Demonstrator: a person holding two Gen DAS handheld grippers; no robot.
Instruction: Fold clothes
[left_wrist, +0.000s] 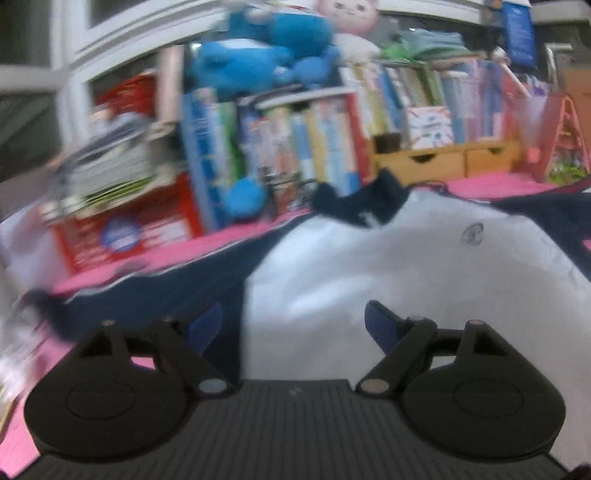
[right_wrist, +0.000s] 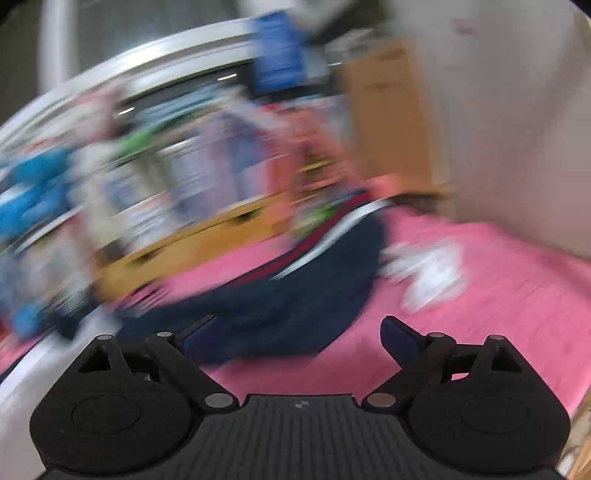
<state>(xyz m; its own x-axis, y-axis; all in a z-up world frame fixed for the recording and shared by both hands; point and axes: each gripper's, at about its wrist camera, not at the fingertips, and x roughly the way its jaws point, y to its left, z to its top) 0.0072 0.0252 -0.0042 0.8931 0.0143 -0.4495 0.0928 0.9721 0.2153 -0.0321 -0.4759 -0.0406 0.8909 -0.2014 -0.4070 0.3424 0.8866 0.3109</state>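
A white shirt with navy sleeves and collar (left_wrist: 406, 258) lies spread on a pink table cover (left_wrist: 207, 243). My left gripper (left_wrist: 291, 325) hovers over the shirt's near edge, jaws wide apart, nothing between them. In the right wrist view, heavily blurred, a navy sleeve with red and white stripes (right_wrist: 295, 295) lies on the pink cover (right_wrist: 480, 314). My right gripper (right_wrist: 295, 332) stands open just in front of that sleeve, its fingers empty.
Rows of books (left_wrist: 314, 147), blue plush toys (left_wrist: 258, 55) and a wooden drawer unit (left_wrist: 443, 158) line the table's far edge. A red box (left_wrist: 129, 221) stands at the left. A small white object (right_wrist: 428, 273) lies on the pink cover right of the sleeve. A pale wall (right_wrist: 517, 110) rises at right.
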